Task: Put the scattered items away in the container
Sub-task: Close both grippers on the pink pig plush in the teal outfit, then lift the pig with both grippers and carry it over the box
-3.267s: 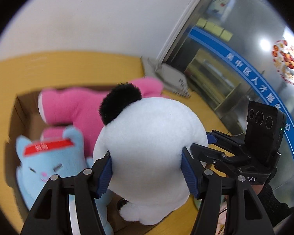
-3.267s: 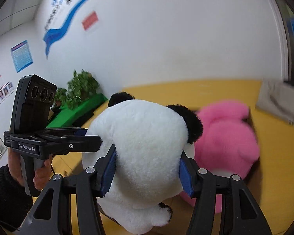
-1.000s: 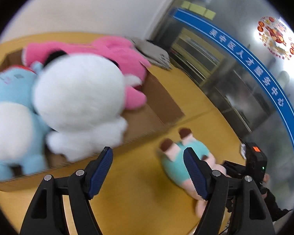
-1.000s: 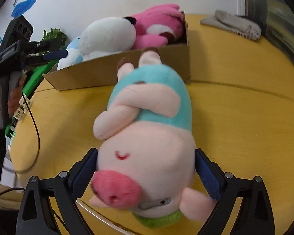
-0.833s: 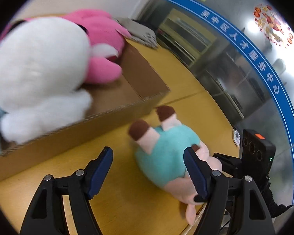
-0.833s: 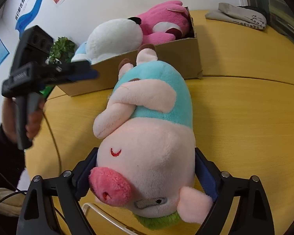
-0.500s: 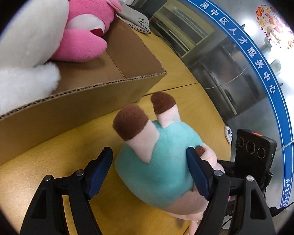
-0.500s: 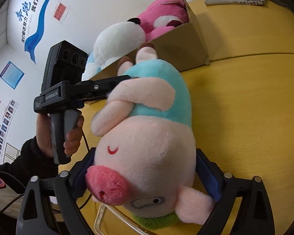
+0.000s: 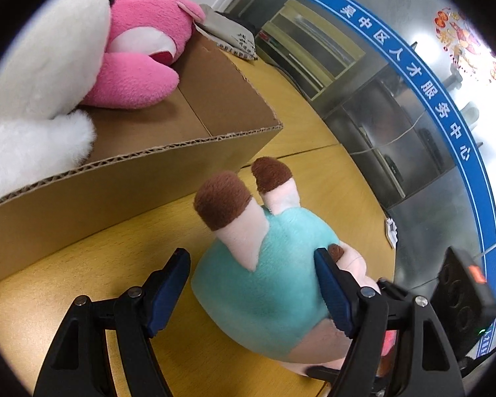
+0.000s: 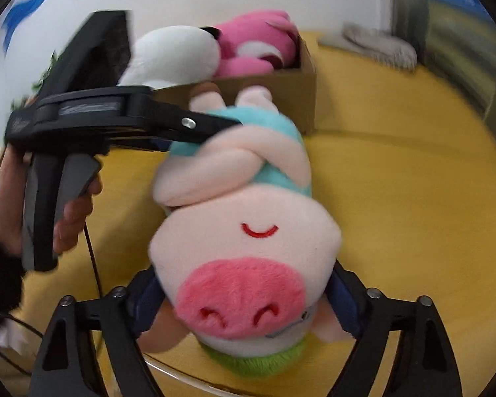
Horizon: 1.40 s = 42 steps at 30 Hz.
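A pig plush (image 9: pixel 261 284) in a teal shirt lies on the yellow table in front of the cardboard box (image 9: pixel 168 162). My left gripper (image 9: pixel 253 294) is open around its teal body, the right pad touching, the left pad apart from it. My right gripper (image 10: pixel 244 301) is pressed on the pig's head (image 10: pixel 244 258) from both sides. The box (image 10: pixel 291 89) holds a white panda plush (image 9: pixel 33 76) and a pink plush (image 9: pixel 139 49).
A grey folded cloth (image 10: pixel 380 48) lies on the table behind the box. Glass-fronted cabinets (image 9: pixel 363 76) stand beyond the table's far edge. A cable (image 10: pixel 92 258) trails under the left hand.
My left gripper left the panda in the box and came down around the pig's body. My right gripper has closed in on the pig's head.
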Each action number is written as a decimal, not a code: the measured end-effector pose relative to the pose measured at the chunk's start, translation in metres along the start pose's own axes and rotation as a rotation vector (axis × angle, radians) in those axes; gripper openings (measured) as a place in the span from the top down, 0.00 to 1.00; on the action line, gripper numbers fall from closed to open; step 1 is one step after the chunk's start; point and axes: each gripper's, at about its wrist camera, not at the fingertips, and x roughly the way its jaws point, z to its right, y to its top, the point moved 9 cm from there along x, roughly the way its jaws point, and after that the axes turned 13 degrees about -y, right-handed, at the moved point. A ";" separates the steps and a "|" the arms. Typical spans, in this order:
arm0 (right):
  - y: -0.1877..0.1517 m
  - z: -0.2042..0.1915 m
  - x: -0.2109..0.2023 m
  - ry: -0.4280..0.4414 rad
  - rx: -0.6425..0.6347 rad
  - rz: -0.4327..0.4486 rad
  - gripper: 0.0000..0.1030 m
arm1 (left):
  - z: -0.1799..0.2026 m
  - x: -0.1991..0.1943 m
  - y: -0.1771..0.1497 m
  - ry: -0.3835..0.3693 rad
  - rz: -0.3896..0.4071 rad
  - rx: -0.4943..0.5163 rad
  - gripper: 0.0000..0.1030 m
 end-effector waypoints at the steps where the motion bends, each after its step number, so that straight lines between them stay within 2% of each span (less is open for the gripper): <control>1: -0.002 -0.001 0.000 -0.009 -0.001 0.005 0.16 | 0.002 -0.003 0.001 -0.002 0.010 0.001 0.26; 5: -0.002 -0.010 -0.003 -0.047 -0.044 0.020 0.18 | 0.011 -0.019 0.008 -0.011 0.054 0.028 0.27; 9: -0.003 -0.011 -0.003 -0.049 -0.039 0.020 0.18 | 0.003 0.003 -0.001 -0.004 -0.022 0.022 0.27; 11: -0.005 -0.011 -0.002 -0.061 -0.039 0.013 0.17 | 0.002 0.009 -0.003 -0.041 -0.023 0.000 0.27; 15: 0.000 -0.006 0.005 -0.064 -0.026 0.002 0.12 | 0.003 0.010 -0.004 -0.049 -0.029 0.006 0.27; 22: 0.003 -0.004 -0.010 -0.049 0.001 0.006 0.12 | 0.006 0.011 -0.005 -0.056 -0.038 0.014 0.27; 25: 0.001 -0.003 -0.006 -0.050 -0.005 0.004 0.19 | 0.008 0.010 -0.003 -0.052 -0.032 0.017 0.27; 31: 0.000 -0.001 -0.006 -0.027 0.008 0.015 0.23 | 0.014 0.008 0.002 -0.047 -0.024 0.037 0.27; 42: 0.001 -0.002 -0.013 -0.001 0.017 0.061 0.29 | 0.028 0.005 0.009 -0.020 -0.017 0.083 0.42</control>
